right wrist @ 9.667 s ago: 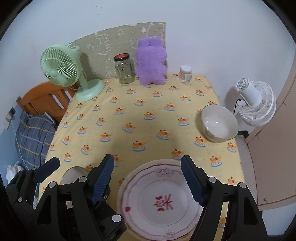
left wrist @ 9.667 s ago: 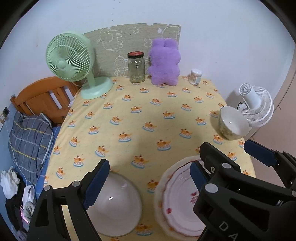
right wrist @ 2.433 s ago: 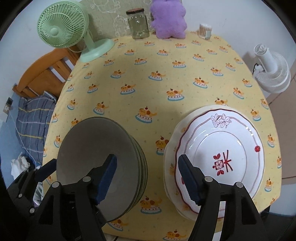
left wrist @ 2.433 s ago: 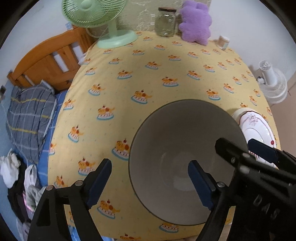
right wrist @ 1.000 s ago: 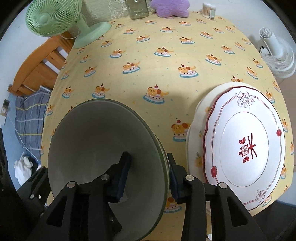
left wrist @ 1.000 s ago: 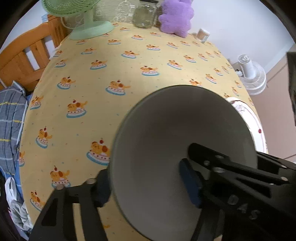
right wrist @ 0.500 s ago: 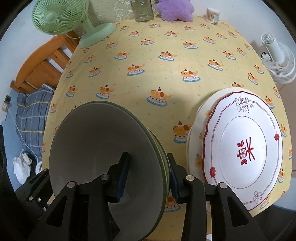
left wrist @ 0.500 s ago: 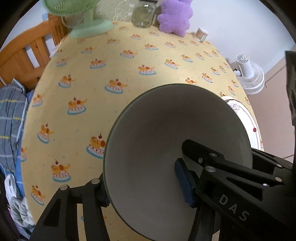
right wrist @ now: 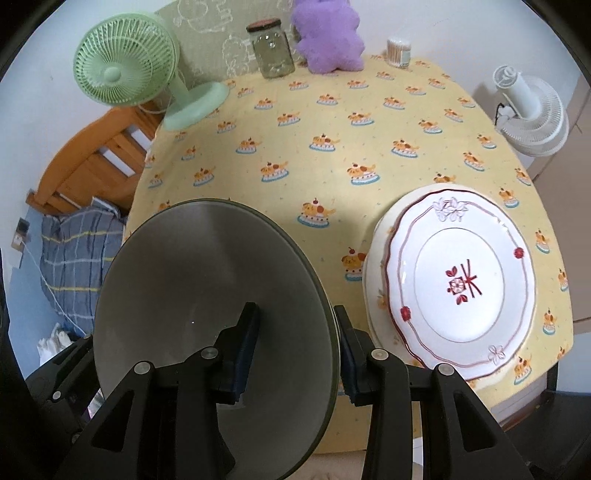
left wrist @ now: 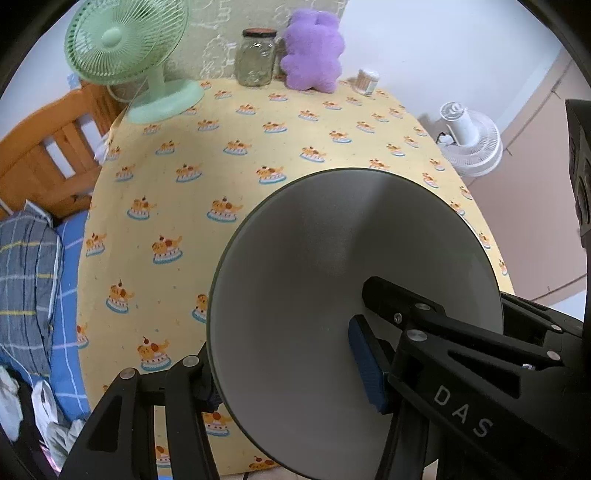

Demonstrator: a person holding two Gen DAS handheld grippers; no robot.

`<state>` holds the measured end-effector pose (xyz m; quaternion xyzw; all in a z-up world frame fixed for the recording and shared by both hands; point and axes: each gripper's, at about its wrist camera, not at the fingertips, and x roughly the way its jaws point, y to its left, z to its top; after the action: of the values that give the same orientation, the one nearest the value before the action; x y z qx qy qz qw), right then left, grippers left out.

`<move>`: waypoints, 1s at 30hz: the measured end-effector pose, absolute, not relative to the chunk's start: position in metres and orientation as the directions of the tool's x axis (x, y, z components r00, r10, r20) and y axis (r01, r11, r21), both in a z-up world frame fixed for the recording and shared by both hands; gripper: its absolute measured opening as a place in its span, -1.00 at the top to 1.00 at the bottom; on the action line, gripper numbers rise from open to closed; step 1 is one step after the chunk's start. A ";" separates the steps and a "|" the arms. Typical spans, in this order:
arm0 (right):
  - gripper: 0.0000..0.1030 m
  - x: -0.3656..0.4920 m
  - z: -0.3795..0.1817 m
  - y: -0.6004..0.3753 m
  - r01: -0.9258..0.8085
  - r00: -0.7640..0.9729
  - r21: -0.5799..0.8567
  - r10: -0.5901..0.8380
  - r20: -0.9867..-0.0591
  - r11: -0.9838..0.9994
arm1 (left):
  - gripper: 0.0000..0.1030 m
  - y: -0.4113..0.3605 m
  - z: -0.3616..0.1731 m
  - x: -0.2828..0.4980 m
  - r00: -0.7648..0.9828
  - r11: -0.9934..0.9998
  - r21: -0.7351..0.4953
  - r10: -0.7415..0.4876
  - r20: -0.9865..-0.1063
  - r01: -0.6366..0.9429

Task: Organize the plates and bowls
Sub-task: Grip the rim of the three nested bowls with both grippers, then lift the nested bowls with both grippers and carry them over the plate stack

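Observation:
A big grey bowl [left wrist: 332, 258] with more rims nested under it hangs above the front of the yellow tablecloth [left wrist: 229, 155]. My left gripper [left wrist: 286, 365] is shut on its left wall, the blue pad [left wrist: 365, 358] inside and the other finger outside. In the right wrist view the same bowl [right wrist: 207, 280] fills the lower left. My right gripper [right wrist: 295, 332] is shut on its right wall, one pad inside and one outside. A white plate with red flowers [right wrist: 461, 280] lies on top of a plate stack at the table's front right.
At the back of the table stand a green fan [right wrist: 125, 70], a glass jar [right wrist: 271, 48], a purple plush toy [right wrist: 328, 33] and a small cotton-swab pot [right wrist: 399, 51]. A white fan [right wrist: 532, 110] stands on the floor at the right. A wooden bed frame [left wrist: 48, 158] lies left.
Both grippers have risen with the grey bowl held between them. The table and the plate stack look farther below, and the view has tipped up toward the back wall.

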<state>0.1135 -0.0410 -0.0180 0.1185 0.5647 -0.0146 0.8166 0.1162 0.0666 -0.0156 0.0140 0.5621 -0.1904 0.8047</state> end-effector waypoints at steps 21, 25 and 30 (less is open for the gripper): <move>0.18 0.104 0.009 -0.120 0.006 0.402 0.215 0.195 -0.895 0.977 | -0.11 -0.011 0.011 0.092 0.404 0.969 -0.137 -0.212 -0.890 0.206; 0.18 0.102 0.011 -0.144 -0.015 0.396 0.207 0.196 -0.897 0.978 | -0.11 -0.032 0.011 0.087 0.405 0.972 -0.147 -0.211 -0.890 0.183; 0.18 0.098 0.008 -0.175 -0.028 0.384 0.196 0.191 -0.903 0.980 | -0.11 -0.061 0.006 0.082 0.397 0.973 -0.166 -0.218 -0.891 0.162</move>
<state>0.0979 -0.1746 0.0080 0.0743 0.5512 0.0661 0.8284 0.0816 -0.0607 0.0065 -0.0262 0.5372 -0.1138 0.8353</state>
